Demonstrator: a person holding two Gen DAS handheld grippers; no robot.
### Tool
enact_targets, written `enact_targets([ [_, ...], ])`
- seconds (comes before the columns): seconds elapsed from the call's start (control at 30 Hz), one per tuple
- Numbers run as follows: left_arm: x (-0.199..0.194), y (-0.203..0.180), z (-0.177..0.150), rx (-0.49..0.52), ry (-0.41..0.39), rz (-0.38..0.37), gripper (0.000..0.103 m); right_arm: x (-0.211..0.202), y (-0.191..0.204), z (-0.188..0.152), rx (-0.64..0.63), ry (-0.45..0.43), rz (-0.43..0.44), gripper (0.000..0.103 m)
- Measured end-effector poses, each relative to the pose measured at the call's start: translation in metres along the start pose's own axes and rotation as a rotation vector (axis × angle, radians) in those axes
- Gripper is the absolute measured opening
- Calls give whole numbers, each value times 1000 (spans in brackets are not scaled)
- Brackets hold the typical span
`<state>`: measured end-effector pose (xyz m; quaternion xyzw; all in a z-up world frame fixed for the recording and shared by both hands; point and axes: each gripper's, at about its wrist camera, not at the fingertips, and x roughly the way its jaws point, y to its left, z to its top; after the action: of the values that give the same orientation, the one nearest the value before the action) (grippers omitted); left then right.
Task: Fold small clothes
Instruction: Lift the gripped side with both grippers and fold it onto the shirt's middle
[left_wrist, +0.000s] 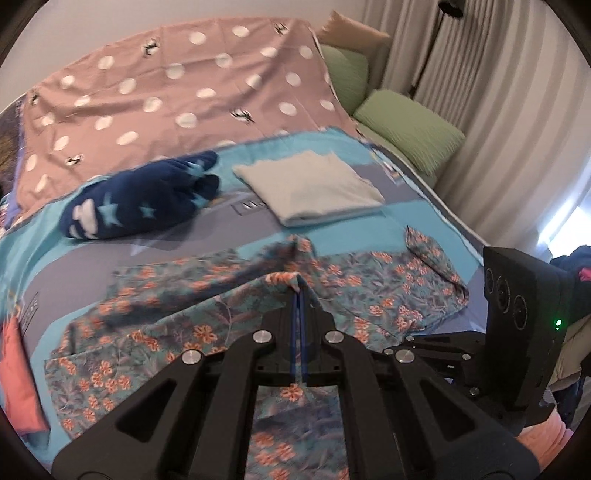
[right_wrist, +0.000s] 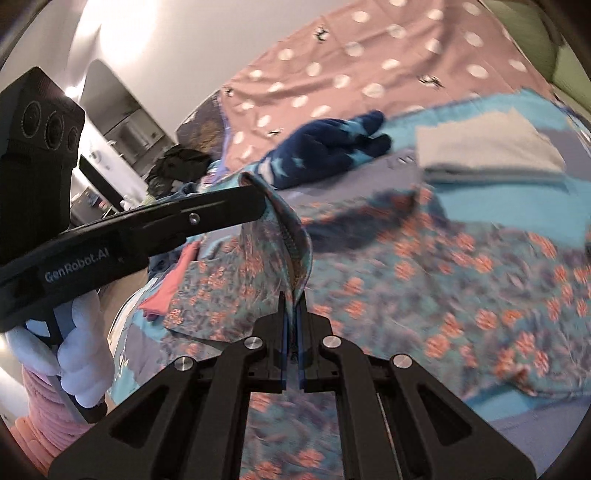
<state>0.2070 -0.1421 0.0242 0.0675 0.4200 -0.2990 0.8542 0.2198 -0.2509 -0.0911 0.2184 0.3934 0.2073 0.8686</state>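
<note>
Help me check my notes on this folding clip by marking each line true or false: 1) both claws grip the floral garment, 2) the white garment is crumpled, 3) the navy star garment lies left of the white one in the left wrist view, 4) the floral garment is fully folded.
1) Both the left claw and the right claw are shut on the floral garment: true.
2) The white garment is crumpled: false, it lies folded flat.
3) The navy star garment lies left of the white one: true.
4) The floral garment is fully folded: false, it is mostly spread out, with one edge lifted.
</note>
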Motion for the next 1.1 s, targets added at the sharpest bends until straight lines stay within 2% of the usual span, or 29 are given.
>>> enact_targets([
  [0.1, 16, -12, 1, 28, 13, 6, 4, -2, -18, -5, 34, 2, -33, 4],
  [0.13, 17, -13, 1, 32, 10, 13, 10, -2, -21, -6, 41, 3, -46, 4],
  [0.2, 12, -12, 0, 38, -7, 30, 27, -1, -31, -10, 58, 11, -88, 4],
  [0.23, 6, -9, -2, 37, -25, 45, 40, -1, -35, -11, 61, 12, -99, 4],
  [0.27, -1, -5, -6, 38, -44, 62, 46, -1, -39, -12, 65, 15, -113, 4],
  [0.37, -30, 20, -26, 21, -93, 128, 57, -3, -48, -15, 84, 22, -125, 4],
  [0.43, -52, 48, -50, -24, -118, 191, 63, -5, -51, -15, 93, 22, -130, 7],
  [0.53, -86, 101, -102, -120, -136, 329, 67, -3, -48, -14, 95, 32, -126, 9],
  [0.6, -103, 132, -137, -190, -122, 390, 68, 4, -42, -11, 81, 49, -129, 13],
  [0.67, -115, 159, -174, -261, -87, 427, 68, 15, -32, -6, 55, 70, -140, 15],
  [0.77, -120, 182, -218, -312, -21, 468, 68, 33, -18, -2, 13, 100, -168, 16],
  [0.93, -105, 205, -251, -377, 27, 433, 68, 58, -22, 6, -14, 118, -341, 30],
  [1.0, -98, 212, -254, -387, 26, 421, 68, 63, -33, 9, 29, 129, -369, 33],
  [1.1, -85, 218, -247, -388, 11, 391, 68, 70, -46, 10, 81, 140, -351, 36],
])
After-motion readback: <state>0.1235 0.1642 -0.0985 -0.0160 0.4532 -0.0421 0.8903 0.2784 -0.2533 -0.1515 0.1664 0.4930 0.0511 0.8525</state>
